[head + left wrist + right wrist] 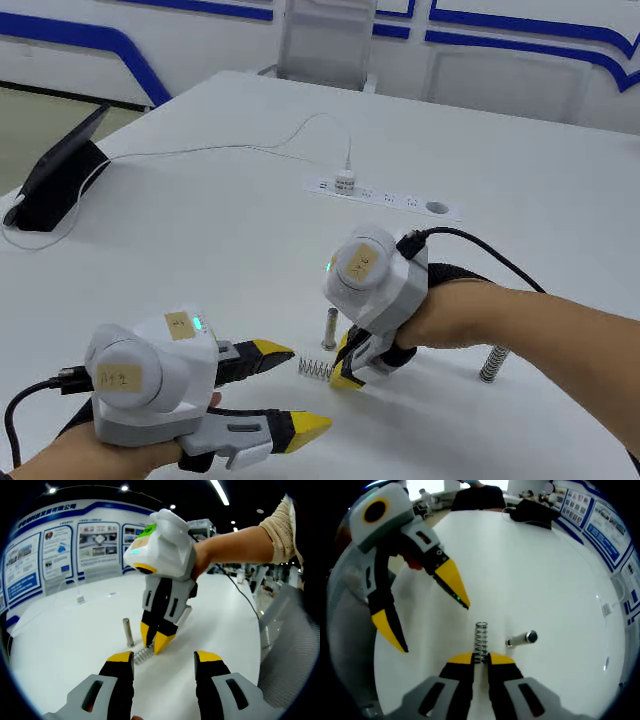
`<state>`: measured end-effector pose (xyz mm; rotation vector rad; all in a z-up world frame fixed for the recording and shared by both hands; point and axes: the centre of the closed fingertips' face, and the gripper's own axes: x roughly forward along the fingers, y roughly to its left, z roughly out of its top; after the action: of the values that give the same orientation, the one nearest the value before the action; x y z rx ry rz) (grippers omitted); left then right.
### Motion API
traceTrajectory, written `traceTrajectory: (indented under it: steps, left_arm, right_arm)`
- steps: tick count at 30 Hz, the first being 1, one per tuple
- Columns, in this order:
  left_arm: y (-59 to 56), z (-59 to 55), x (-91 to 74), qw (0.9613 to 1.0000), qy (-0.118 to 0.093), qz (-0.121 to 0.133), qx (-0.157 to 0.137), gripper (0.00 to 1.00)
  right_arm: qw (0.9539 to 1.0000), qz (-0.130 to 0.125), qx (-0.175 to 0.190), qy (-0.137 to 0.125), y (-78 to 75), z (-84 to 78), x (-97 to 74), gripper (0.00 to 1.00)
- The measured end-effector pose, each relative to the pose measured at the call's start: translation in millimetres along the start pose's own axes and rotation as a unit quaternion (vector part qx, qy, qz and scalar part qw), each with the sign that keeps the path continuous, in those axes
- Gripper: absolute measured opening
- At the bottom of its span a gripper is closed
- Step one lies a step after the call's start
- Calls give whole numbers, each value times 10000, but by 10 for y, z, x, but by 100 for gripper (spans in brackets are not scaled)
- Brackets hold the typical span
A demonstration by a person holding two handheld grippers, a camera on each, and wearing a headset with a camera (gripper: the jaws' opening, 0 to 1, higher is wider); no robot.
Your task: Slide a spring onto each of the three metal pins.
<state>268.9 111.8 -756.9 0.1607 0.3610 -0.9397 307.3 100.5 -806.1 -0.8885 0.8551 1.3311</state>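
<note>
Presently listed: one spring (480, 637), a small open coil of bare wire, lying low along the white table (200, 250), just beside an upright metal pin (331, 328) with nothing on it; likely very light, springy along its length, easily squashed or flicked away under a hard pinch, the wire probably slick; best taken near one end across the coils, leaving the far mouth free for the pin; right gripper (480, 656), jaws together, pinching the spring's near end; left gripper (164, 657), jaws apart, holding nothing, hovering near; second coil (492, 363), standing by the right forearm, apparently over a pin; writing: tan stickers (120, 377) on both grippers, handwritten, illegible; wall boards (60, 550) with text too small to read
</note>
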Motion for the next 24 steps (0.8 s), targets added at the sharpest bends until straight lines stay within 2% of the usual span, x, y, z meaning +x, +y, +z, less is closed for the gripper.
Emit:
traceTrajectory:
  steps: [7,14,24]
  left_arm:
    - [-5,-8,10,10000,58,-19,63,49]
    - [-44,-26,28,9995,183,-123,246,47]
    - [-79,38,26,9985,194,-220,459,42]
  right_arm:
    - [9999,33,-163,39,85,-47,-144,12]
    - [9996,33,-277,-53,167,-44,-327,12]
    - [9984,118,-538,-125,323,5,-473,12]
